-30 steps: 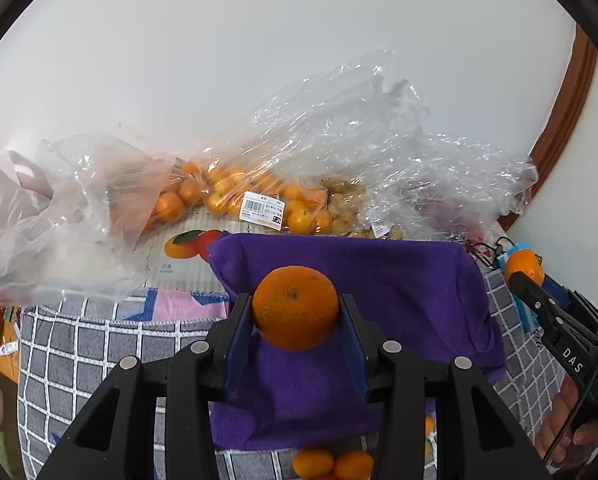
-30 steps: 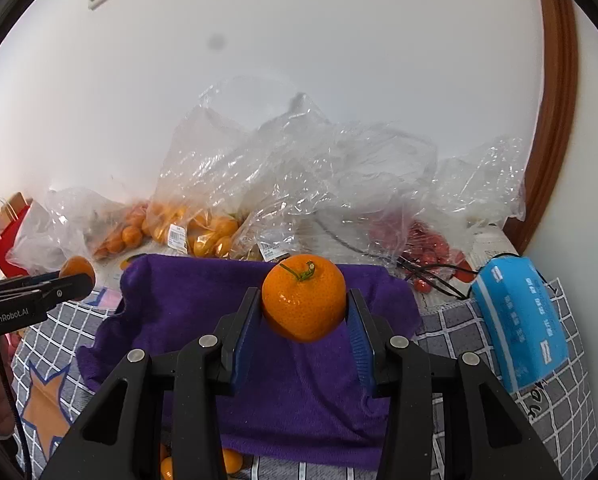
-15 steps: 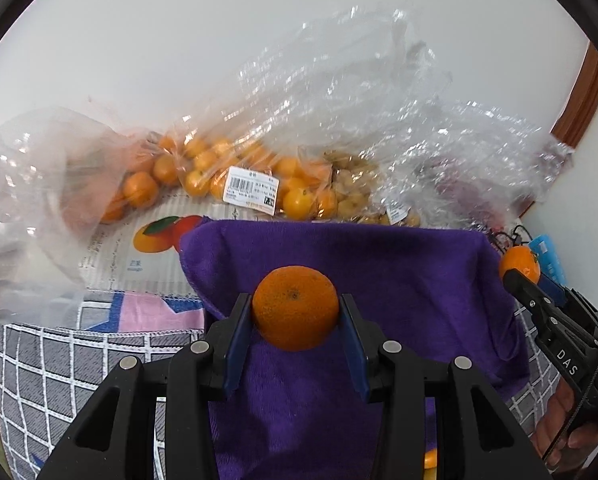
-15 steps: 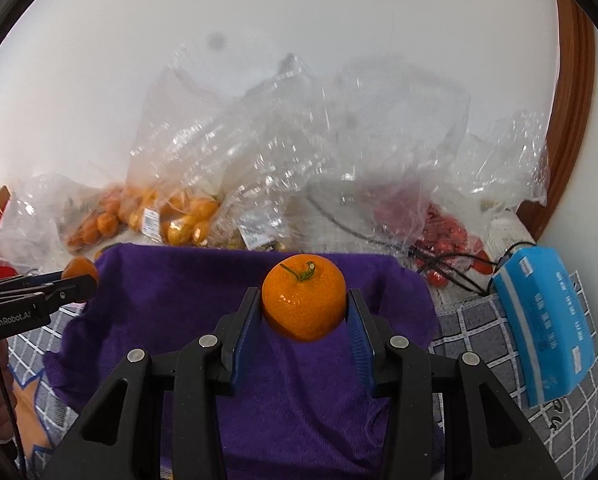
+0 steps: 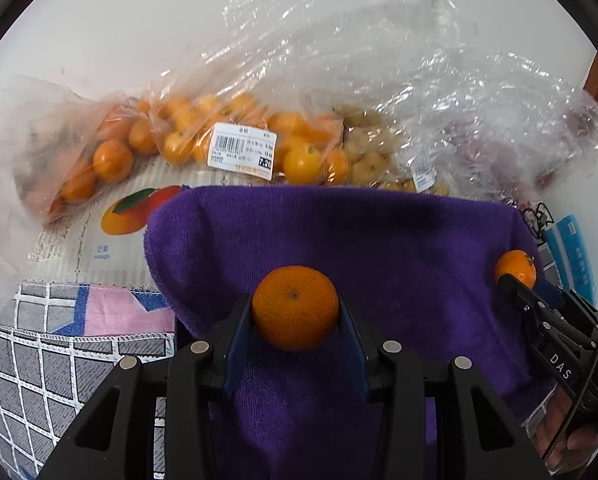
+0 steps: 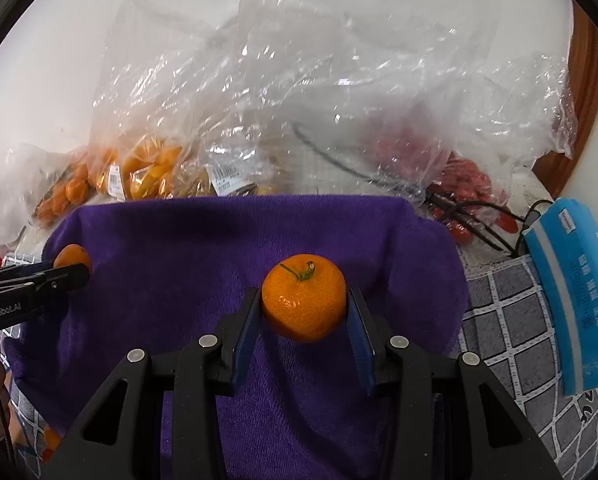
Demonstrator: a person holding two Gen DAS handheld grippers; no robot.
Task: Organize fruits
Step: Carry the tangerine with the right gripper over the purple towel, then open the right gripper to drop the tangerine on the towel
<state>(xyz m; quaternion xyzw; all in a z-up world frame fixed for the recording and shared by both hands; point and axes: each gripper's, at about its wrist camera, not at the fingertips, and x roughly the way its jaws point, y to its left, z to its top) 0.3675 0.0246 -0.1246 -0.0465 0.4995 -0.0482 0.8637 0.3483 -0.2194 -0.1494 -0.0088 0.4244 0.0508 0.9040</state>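
My left gripper [image 5: 295, 312] is shut on an orange mandarin [image 5: 295, 306], held just above a purple towel [image 5: 339, 232]. My right gripper [image 6: 304, 308] is shut on a second mandarin [image 6: 304, 300] with a green stem, over the same purple towel [image 6: 219, 248]. Each view catches the other gripper at its edge: the right gripper [image 5: 517, 276] with its mandarin [image 5: 515, 266] at the towel's right side, the left gripper [image 6: 73, 268] with its mandarin [image 6: 71, 256] at the towel's left side.
Clear plastic bags of oranges [image 5: 187, 136] and small red fruit [image 6: 463, 188] lie behind the towel against a white wall. A blue packet [image 6: 575, 292] and black cables [image 6: 479, 216] sit to the right. A grey checked cloth [image 5: 59, 360] covers the surface. Loose oranges [image 6: 51, 438] show at the towel's lower left.
Both grippers have come down and forward over the purple towel, each still holding its mandarin. The towel and bags now fill more of both views.
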